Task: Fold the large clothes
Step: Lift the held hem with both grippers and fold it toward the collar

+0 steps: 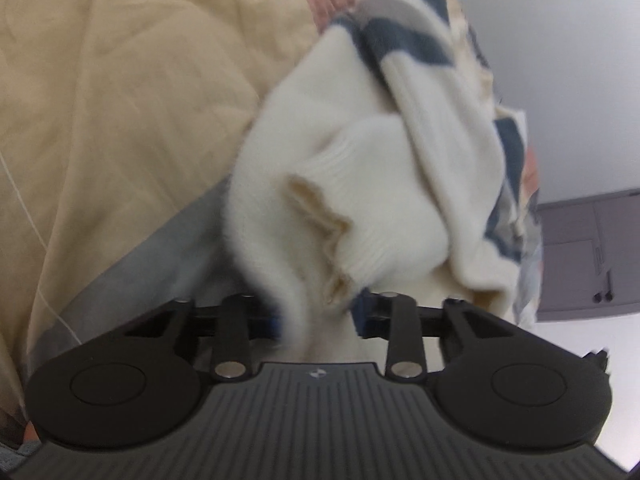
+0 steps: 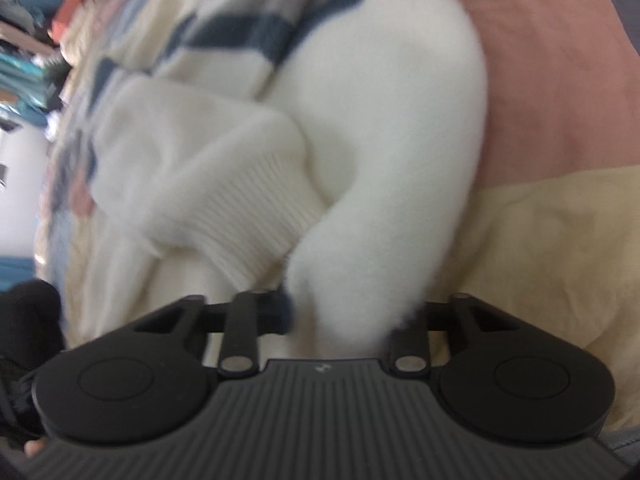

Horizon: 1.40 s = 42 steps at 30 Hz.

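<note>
A fluffy white sweater (image 1: pixel 360 168) with dark blue and grey stripes hangs bunched in front of my left gripper (image 1: pixel 320 316), whose jaws are closed on its white fabric; a ribbed cuff shows just above the jaws. In the right wrist view the same sweater (image 2: pixel 360 120) lies bunched on the bed, with a ribbed cuff (image 2: pixel 256 216) at the centre. My right gripper (image 2: pixel 340 316) is shut on a thick white fold of it. The fingertips of both grippers are buried in the fabric.
A bedspread with beige (image 1: pixel 120 100), pink (image 2: pixel 560 80) and grey patches lies under the sweater. A white wall and a grey cabinet door (image 1: pixel 592 256) are at the right of the left wrist view. Cluttered shelves (image 2: pixel 24 40) stand at the far left of the right wrist view.
</note>
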Each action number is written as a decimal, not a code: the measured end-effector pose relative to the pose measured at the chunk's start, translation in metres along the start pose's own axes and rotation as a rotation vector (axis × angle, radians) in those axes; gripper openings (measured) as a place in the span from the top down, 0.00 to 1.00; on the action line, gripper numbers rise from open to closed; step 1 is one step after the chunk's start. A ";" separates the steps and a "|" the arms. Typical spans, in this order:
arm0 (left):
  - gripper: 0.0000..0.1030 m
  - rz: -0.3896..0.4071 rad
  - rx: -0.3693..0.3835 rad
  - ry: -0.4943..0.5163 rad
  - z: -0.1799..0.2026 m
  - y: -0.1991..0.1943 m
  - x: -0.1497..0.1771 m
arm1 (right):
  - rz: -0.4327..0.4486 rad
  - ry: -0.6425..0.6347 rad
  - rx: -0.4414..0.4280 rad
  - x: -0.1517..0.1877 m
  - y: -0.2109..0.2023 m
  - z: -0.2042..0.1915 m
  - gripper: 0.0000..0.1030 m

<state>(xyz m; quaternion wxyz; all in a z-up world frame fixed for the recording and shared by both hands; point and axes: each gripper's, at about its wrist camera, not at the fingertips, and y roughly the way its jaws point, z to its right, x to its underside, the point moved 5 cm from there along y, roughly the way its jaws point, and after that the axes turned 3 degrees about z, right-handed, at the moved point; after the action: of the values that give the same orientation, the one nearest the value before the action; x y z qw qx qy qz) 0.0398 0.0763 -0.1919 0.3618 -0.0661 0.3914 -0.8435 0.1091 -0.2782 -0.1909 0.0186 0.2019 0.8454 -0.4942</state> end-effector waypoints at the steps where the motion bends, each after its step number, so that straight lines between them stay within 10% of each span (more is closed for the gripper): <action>1: 0.74 0.024 0.020 0.020 0.005 -0.004 -0.001 | 0.007 0.024 -0.030 -0.002 -0.003 0.001 0.72; 17: 0.92 0.326 0.427 0.140 0.079 -0.144 -0.027 | 0.336 -0.100 -0.420 -0.047 -0.133 -0.039 0.78; 27: 0.92 0.387 0.596 0.190 0.094 -0.221 0.002 | 0.361 -0.184 -0.547 -0.036 -0.198 -0.048 0.79; 35: 0.92 0.411 0.599 0.200 0.102 -0.247 0.020 | 0.379 -0.190 -0.536 -0.021 -0.222 -0.041 0.79; 42: 0.92 0.484 0.478 0.204 0.127 -0.196 -0.036 | 0.432 -0.064 -0.488 -0.072 -0.176 -0.040 0.78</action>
<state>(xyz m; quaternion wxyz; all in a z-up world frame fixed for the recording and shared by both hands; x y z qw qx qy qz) 0.0067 0.1068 0.0406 0.5152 0.1996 0.2215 -0.8035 0.1188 -0.3438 -0.0084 0.1972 0.3503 0.8755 -0.2679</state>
